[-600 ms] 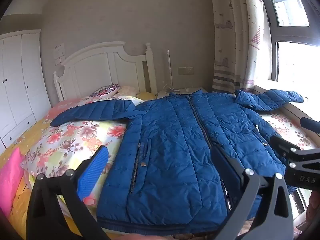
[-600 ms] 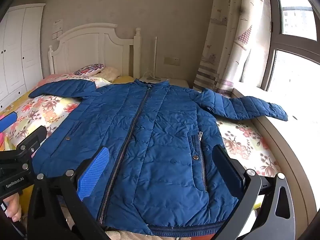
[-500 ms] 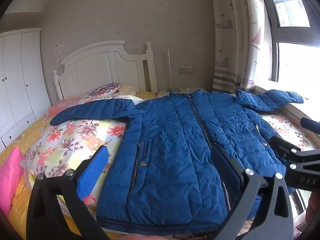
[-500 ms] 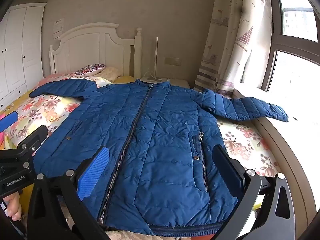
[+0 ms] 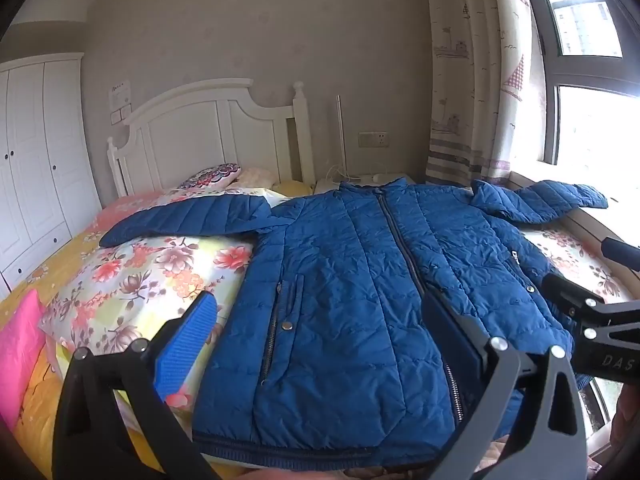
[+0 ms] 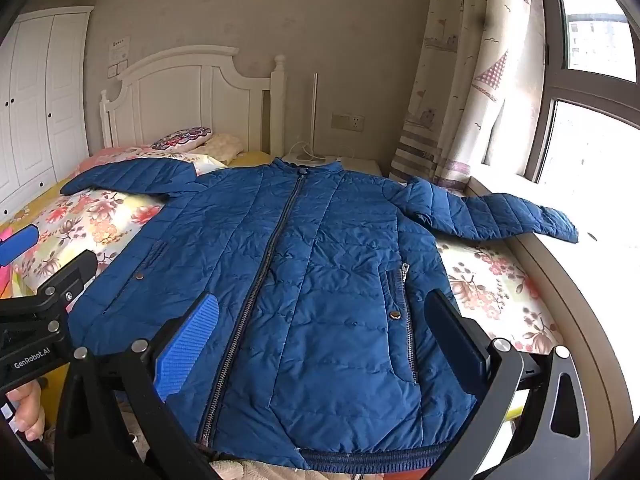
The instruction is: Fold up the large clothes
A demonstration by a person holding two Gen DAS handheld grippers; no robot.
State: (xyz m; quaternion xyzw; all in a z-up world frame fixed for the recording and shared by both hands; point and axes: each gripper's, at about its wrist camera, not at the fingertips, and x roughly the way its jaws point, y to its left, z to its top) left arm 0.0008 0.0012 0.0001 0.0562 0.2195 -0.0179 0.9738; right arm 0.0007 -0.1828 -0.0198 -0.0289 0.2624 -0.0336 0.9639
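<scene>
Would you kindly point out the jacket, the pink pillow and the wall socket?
jacket (image 6: 320,280): right wrist view, front panel beside the zip.
pink pillow (image 5: 18,344): left wrist view, its visible face.
wall socket (image 5: 373,139): left wrist view, plate centre.

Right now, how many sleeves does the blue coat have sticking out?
2. One sleeve lies out over the flowery quilt towards the wardrobe side; the other sleeve reaches across to the window ledge. Neither is folded in yet.

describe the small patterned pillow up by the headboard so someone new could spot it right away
Start at the white headboard at the far end of the bed. Just below it lies the small pillow, beyond the blue jacket. Its dense purple and pink pattern sets it apart from the plain cream cushion beside it.
</scene>
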